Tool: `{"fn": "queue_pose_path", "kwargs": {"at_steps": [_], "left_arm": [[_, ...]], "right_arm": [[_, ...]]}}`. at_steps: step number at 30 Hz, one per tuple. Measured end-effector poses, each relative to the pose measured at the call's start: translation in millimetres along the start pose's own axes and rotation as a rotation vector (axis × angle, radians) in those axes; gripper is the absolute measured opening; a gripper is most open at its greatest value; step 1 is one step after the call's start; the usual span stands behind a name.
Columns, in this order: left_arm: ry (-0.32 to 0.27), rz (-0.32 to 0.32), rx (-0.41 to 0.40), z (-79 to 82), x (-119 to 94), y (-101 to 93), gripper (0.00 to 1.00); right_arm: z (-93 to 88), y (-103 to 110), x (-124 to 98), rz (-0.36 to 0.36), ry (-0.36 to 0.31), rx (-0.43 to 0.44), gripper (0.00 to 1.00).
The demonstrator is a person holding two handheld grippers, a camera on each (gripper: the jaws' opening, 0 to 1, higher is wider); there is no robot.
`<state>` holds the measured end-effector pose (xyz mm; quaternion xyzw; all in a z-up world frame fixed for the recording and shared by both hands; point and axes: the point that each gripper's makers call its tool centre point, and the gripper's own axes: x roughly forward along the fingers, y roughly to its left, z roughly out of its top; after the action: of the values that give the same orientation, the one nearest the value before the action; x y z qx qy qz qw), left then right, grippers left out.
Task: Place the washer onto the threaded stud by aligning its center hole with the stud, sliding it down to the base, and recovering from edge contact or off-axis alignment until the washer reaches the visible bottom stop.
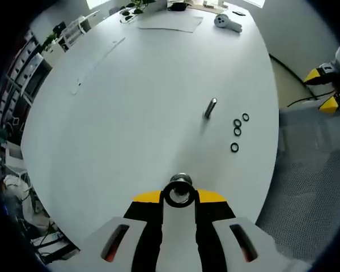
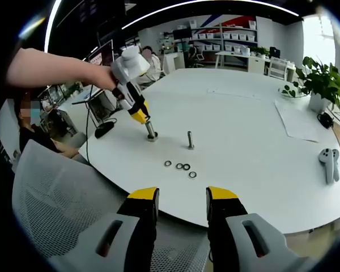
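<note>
**Left gripper poised over the stud**

A bare arm reaches in, tilting the left gripper [image 2: 143,117] down over an upright threaded stud [image 2: 151,132] on the smooth white counter [image 2: 243,130]. Its yellow-tipped fingers pinch a black ring washer [image 1: 178,194] flat over the stud's metal top. A second bolt [image 2: 190,139] stands nearby, and four loose washers [image 2: 179,166] lie beside it. The right gripper [image 2: 182,199] hangs back, fingers apart and empty

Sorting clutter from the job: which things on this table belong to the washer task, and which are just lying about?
Job: stud under the left gripper, washer, free stud, spare washers.
Lying about: controller, plant, paper sheet.
</note>
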<state>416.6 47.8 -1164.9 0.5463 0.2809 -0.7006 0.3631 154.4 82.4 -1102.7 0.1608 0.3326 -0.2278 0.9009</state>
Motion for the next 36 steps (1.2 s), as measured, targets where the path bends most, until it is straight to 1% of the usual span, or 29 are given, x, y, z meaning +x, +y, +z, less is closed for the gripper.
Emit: {"fn": "queue_pose_path", "kwargs": {"at_steps": [5, 8, 10, 16, 18, 20, 24, 26, 29, 31, 34, 36], "left_arm": [[0.026, -0.009, 0.021, 0.8, 3.8, -7.6, 0.19], [0.027, -0.014, 0.025, 1.2, 5.4, -7.2, 0.19], [0.034, -0.02, 0.027, 2.3, 10.3, -5.5, 0.19], [0.056, -0.018, 0.061, 0.8, 14.1, -8.0, 0.19], [0.063, -0.022, 0.062, 1.9, 18.1, -9.5, 0.19], [0.071, -0.026, 0.065, 0.2, 27.0, -8.9, 0.19], [0.08, -0.028, 0.079, -2.2, 36.7, -9.3, 0.19], [0.084, -0.028, 0.083, -3.6, 44.9, -5.5, 0.19], [0.088, -0.029, 0.075, -3.8, 49.7, -3.9, 0.19], [0.101, -0.028, 0.087, -5.8, 51.3, -5.7, 0.19], [0.111, -0.031, 0.087, -5.9, 60.0, 0.4, 0.19], [0.116, -0.03, 0.086, -6.3, 60.4, 1.1, 0.19]], "right_arm": [[0.3, -0.1, -0.9, -0.004, -0.002, 0.003, 0.36], [-0.1, -0.9, 0.3, -0.004, 0.001, 0.003, 0.35], [-0.3, -0.5, -0.3, -0.005, 0.001, 0.002, 0.35], [-0.3, -1.6, -0.3, -0.009, 0.001, 0.007, 0.35], [-0.5, -2.0, 0.3, -0.009, 0.003, 0.006, 0.35], [-0.9, -2.9, 2.4, -0.009, 0.007, 0.005, 0.35], [-2.1, -1.9, 0.7, -0.01, 0.012, 0.006, 0.35], [-2.6, -1.2, 0.3, -0.009, 0.015, 0.003, 0.35], [-3.4, -1.0, -0.2, -0.009, 0.019, 0.001, 0.35], [-3.9, -1.6, -0.3, -0.011, 0.019, 0.005, 0.34], [-3.8, -2.0, 0.2, -0.009, 0.019, 0.01, 0.34], [-4.1, -2.4, 1.0, -0.007, 0.025, 0.01, 0.34]]}}
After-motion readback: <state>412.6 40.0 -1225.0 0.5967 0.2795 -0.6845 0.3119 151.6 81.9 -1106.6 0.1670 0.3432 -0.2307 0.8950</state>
